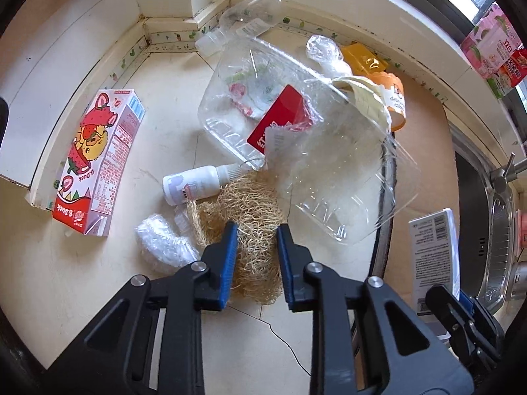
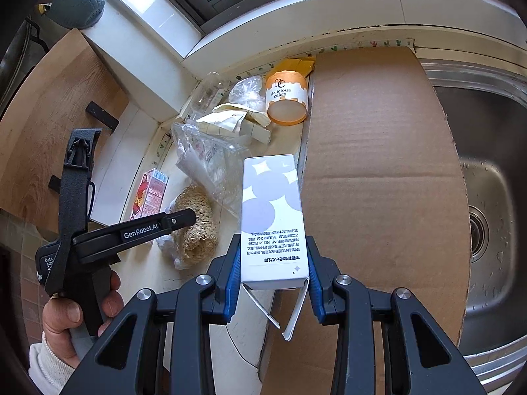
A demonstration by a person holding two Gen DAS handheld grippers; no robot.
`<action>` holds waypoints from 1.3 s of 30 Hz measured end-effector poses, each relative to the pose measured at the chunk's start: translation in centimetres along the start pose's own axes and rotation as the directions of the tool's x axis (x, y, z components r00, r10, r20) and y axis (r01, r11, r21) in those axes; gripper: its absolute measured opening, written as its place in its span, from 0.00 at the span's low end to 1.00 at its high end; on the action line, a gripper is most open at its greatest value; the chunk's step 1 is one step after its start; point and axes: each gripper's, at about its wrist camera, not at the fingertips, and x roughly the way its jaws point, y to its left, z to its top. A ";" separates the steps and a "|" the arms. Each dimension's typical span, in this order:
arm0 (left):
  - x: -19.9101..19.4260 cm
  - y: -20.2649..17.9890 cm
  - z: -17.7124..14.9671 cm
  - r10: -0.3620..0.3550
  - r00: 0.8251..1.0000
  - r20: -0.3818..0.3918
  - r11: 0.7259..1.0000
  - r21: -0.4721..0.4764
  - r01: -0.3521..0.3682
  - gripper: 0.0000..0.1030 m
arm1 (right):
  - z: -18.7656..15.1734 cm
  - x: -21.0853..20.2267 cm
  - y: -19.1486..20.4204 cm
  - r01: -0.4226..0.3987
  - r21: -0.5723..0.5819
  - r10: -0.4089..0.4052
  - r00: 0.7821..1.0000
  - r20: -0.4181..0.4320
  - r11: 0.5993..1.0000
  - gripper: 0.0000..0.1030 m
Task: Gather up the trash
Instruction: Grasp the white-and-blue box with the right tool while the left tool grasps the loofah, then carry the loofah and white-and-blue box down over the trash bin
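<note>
Jaws of the left gripper [image 1: 256, 232] stand narrowly apart astride a tan loofah scrubber [image 1: 245, 210] on a cream kitchen counter [image 1: 158, 138]; whether the blue pads press the fibres cannot be told. Jaws of the right gripper [image 2: 272, 256] are clamped on a white carton with lilac circles [image 2: 271, 217], its torn lower flaps hanging loose, held over the edge of a cardboard sheet [image 2: 378, 171] that covers part of a steel sink [image 2: 487, 177]. Litter lies around the scrubber: a strawberry drink carton [image 1: 98, 161], a small white bottle [image 1: 192, 184], clear plastic packaging [image 1: 316, 164], crumpled film [image 1: 164, 243] and an orange cake cup [image 2: 286, 97].
</note>
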 end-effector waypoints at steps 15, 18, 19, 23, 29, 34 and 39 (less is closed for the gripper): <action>-13.8 0.0 -5.6 -0.080 0.987 0.140 0.994 0.081 0.070 0.20 | -4.0 -5.9 3.7 -0.037 -0.046 0.040 0.997 0.068 0.998 0.33; -16.1 0.8 -8.5 -0.090 0.983 0.158 0.992 0.106 0.074 0.20 | -6.1 -7.4 5.0 -0.045 -0.069 0.051 0.996 0.076 0.997 0.33; -16.8 1.3 -9.7 -0.093 0.982 0.164 0.991 0.112 0.075 0.20 | -6.8 -7.8 5.5 -0.047 -0.076 0.053 0.996 0.076 0.996 0.33; -19.1 3.5 -14.9 -0.088 0.980 0.176 0.989 0.132 0.065 0.20 | -10.8 -9.0 7.7 -0.061 -0.110 0.067 0.996 0.054 0.992 0.33; -19.4 7.7 -24.0 -0.055 0.986 0.159 0.991 0.125 0.035 0.20 | -18.9 -9.0 11.3 -0.080 -0.189 0.077 0.997 -0.026 0.979 0.33; -17.3 10.6 -31.4 -0.053 0.992 0.110 0.996 0.082 0.044 0.20 | -26.7 -8.0 12.6 -0.084 -0.229 0.061 0.992 -0.106 0.970 0.33; -14.6 12.3 -38.0 -0.036 0.997 0.074 0.998 0.058 0.032 0.20 | -33.2 -6.8 12.3 -0.076 -0.243 0.035 0.985 -0.170 0.967 0.33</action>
